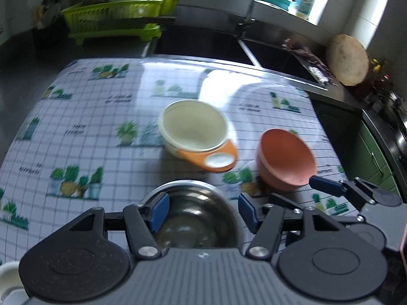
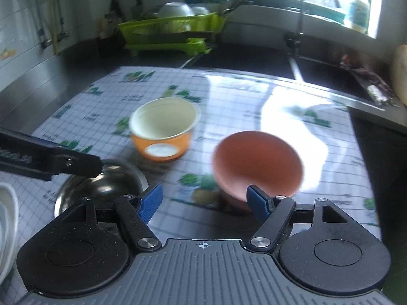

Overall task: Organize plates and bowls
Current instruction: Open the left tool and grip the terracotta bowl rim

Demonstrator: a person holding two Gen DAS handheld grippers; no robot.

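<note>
Three bowls on the worktop (image 1: 76,117) w/ the plant-print cover: steel bowl (image 1: 193,218) nearest, cream-and-orange bowl (image 1: 195,134) behind it, terracotta bowl (image 1: 285,157) to its right. Left hand-held gripper (image 1: 203,211) spread wide, nothing held, blue pads either side of the steel bowl: left pad over the rim, right pad just outside it; contact not clear. Right hand-held gripper (image 2: 204,200) also wide and empty, right pad at the near edge of the terracotta bowl (image 2: 257,167), left pad over bare cover near the steel bowl (image 2: 101,185). Risks, as a guess: closing the left one on a slick steel rim could squirt the bowl out or spin it on the glossy cover; pinching the terracotta bowl by one wall only could tip it further or push it toward the cream-and-orange bowl (image 2: 162,132), which sits near. Both views blurred, so aim prob. uncertain too. Orientation: steel bowl upright, mouth up, no long axis (round). Terracotta bowl tilted, mouth facing up and toward the cameras, axis leaning away. Cream-and-orange bowl also looks tipped, mouth angled up and back, white oval patch low on its near orange side. Green dish rack (image 1: 114,17) w/ white bowls at the far end by the sink, likely the drop-off, well apart from all three.
</note>
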